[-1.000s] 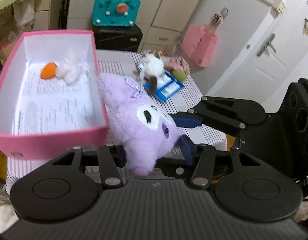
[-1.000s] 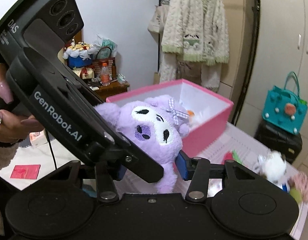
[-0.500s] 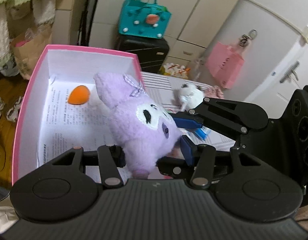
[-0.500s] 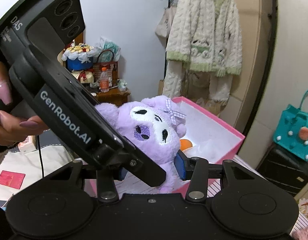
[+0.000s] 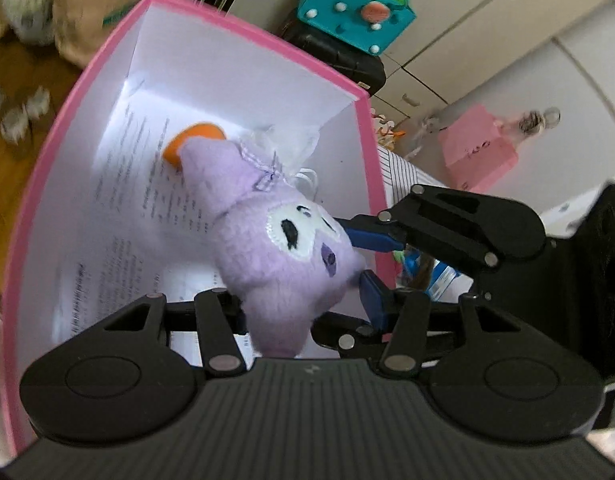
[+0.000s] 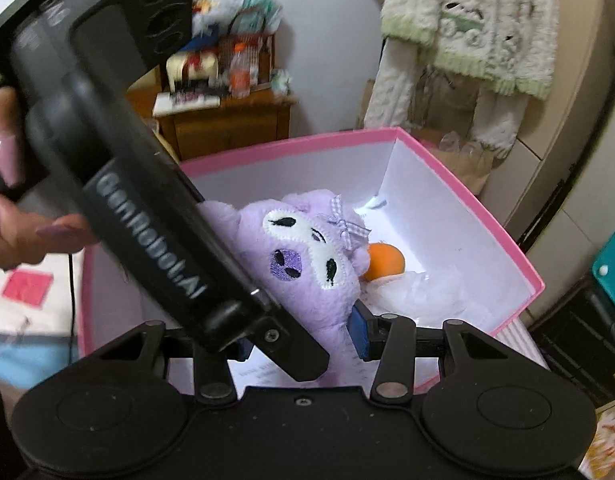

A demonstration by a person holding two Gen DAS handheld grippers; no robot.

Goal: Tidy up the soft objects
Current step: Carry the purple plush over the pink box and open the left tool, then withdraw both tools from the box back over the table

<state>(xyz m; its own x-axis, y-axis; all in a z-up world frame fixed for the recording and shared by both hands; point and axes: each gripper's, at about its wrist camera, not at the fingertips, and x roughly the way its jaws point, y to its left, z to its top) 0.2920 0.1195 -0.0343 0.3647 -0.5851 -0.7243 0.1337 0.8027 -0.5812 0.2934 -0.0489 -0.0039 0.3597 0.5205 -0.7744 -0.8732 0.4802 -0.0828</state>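
Observation:
A purple plush toy (image 5: 283, 248) with a white face patch and a checked bow hangs over the inside of the pink box (image 5: 247, 28). My left gripper (image 5: 303, 304) is shut on its lower body. My right gripper (image 6: 303, 340) is shut on the same plush (image 6: 307, 264) from the other side; one of its blue-padded fingers (image 5: 371, 238) presses beside the face. In the right wrist view the left gripper's black body crosses from the upper left and hides the plush's left half. An orange ball (image 6: 383, 266) and a white fluffy toy (image 6: 419, 292) lie on the box floor behind the plush.
The box (image 6: 467, 200) is lined with printed paper and stands on a striped tablecloth (image 5: 399, 168). A blue packet (image 5: 443, 280) lies beside it. Past it are a teal bag (image 5: 355, 4), a black suitcase (image 5: 339, 64), a pink bag (image 5: 479, 152), a wooden cabinet (image 6: 227, 120) and a person's hand (image 6: 11, 232).
Both grippers have carried the plush sideways from beside the box's near wall to over its inside, and a little lower. Both views have rolled. The grip on the plush has not changed.

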